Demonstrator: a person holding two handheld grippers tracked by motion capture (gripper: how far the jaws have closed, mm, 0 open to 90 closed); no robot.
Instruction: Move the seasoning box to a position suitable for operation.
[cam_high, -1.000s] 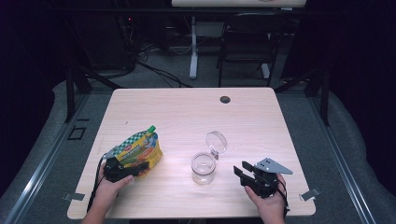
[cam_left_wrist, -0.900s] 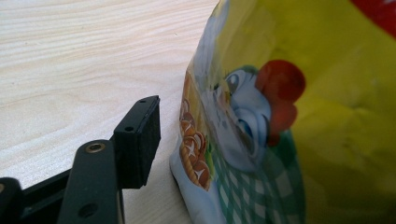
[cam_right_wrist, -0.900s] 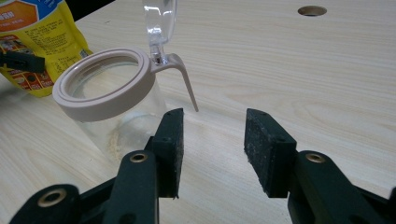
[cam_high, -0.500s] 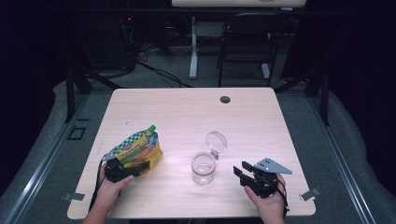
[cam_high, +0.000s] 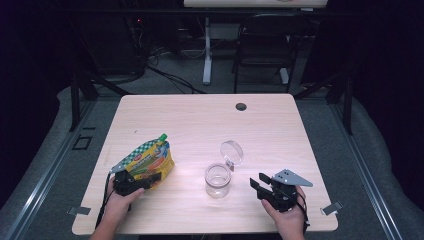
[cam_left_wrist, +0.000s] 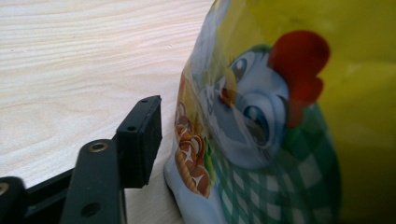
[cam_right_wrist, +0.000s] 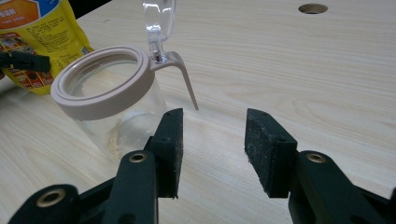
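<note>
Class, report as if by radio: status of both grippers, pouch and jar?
Left gripper at pouch, grip unclear. Right gripper open beside jar, lid up. Nothing between.

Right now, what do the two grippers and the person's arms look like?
Both are black, two-jawed tools. The right gripper has flat rectangular pads on arms with brass-coloured rivets, and a grey three-cornered plate on top. The left gripper is all black, with a black cable trailing back beside the forearm. No sleeves show on the forearms.
</note>
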